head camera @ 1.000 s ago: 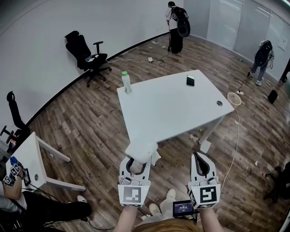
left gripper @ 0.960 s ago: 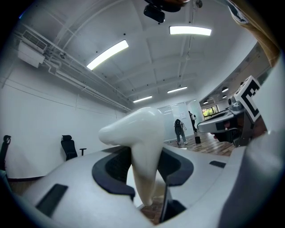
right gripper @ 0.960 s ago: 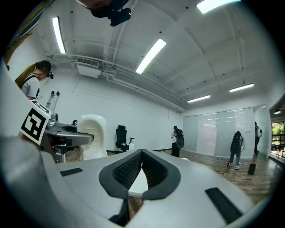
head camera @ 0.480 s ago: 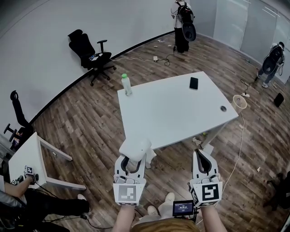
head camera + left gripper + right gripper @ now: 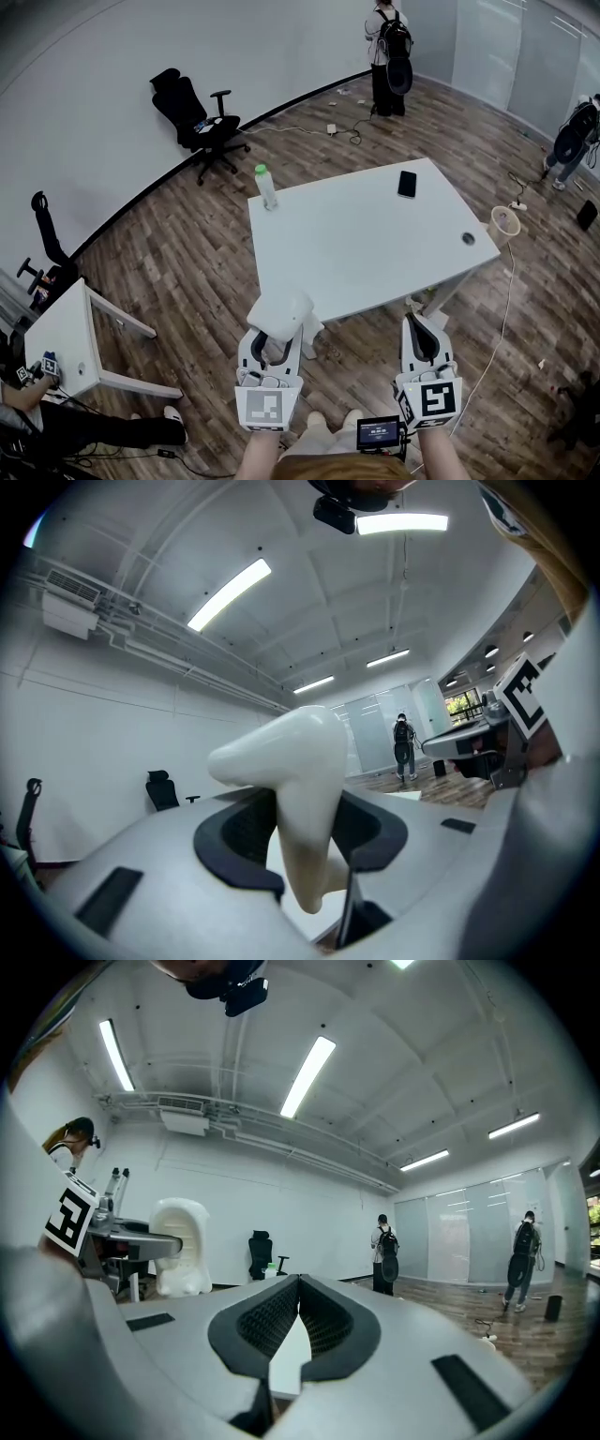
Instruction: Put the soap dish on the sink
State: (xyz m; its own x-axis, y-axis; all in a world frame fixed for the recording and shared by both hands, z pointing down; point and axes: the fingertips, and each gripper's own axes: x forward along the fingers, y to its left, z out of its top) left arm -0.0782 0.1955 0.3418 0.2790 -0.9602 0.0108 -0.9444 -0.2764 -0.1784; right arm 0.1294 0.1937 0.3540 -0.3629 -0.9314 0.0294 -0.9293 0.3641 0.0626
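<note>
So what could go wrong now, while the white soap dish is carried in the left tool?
The left tool grips the white glossy soap dish only by one end, with the bulk sticking out past its tips; it could tilt or slip out. The white cable lying on the wooden floor is a trip hazard.

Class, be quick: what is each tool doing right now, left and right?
Left tool: closed on the white soap dish.
Right tool: closed, tips together, nothing between them.
</note>
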